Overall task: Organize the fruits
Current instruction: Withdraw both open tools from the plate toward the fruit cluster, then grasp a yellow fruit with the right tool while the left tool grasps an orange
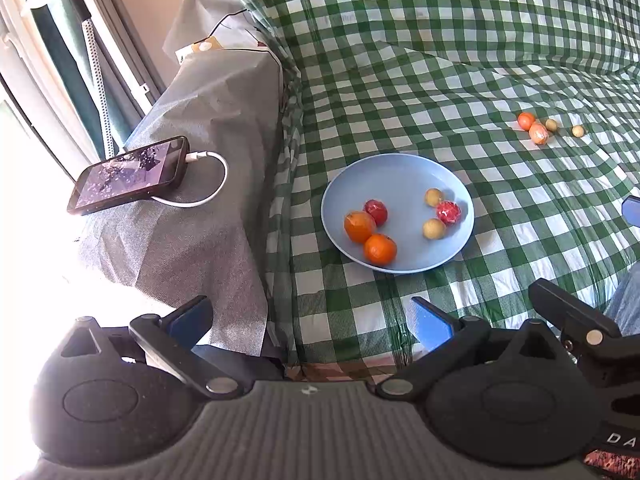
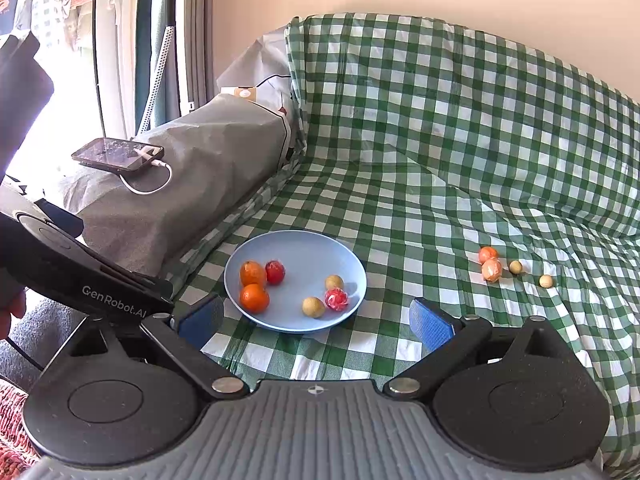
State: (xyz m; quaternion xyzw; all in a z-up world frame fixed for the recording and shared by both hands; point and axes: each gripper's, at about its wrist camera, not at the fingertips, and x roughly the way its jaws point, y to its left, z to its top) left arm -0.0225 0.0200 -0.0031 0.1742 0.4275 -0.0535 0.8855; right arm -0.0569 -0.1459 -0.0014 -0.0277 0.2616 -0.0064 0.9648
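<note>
A light blue plate (image 1: 400, 172) (image 2: 298, 246) lies on the green checked cloth. It holds two oranges (image 1: 359, 226) (image 2: 253, 273), a red fruit (image 1: 376, 212) (image 2: 275, 271), a red wrapped fruit (image 1: 448, 212) (image 2: 336, 299) and two small yellowish fruits (image 1: 434, 228) (image 2: 313, 306). Farther right on the cloth lie loose fruits: an orange (image 1: 526, 121) (image 2: 488, 255), a wrapped orange one (image 1: 539, 133) (image 2: 492, 270) and two small yellowish ones (image 1: 577, 131) (image 2: 545, 281). My left gripper (image 1: 312, 322) is open and empty, short of the plate. My right gripper (image 2: 316, 324) is also open and empty, just in front of the plate.
A phone (image 1: 128, 174) (image 2: 118, 154) on a white charging cable rests on the grey-covered armrest (image 1: 208, 120) left of the plate. The checked sofa back (image 2: 440, 100) rises behind. The left gripper's black body (image 2: 92, 280) crosses the right wrist view at the left. A window is at far left.
</note>
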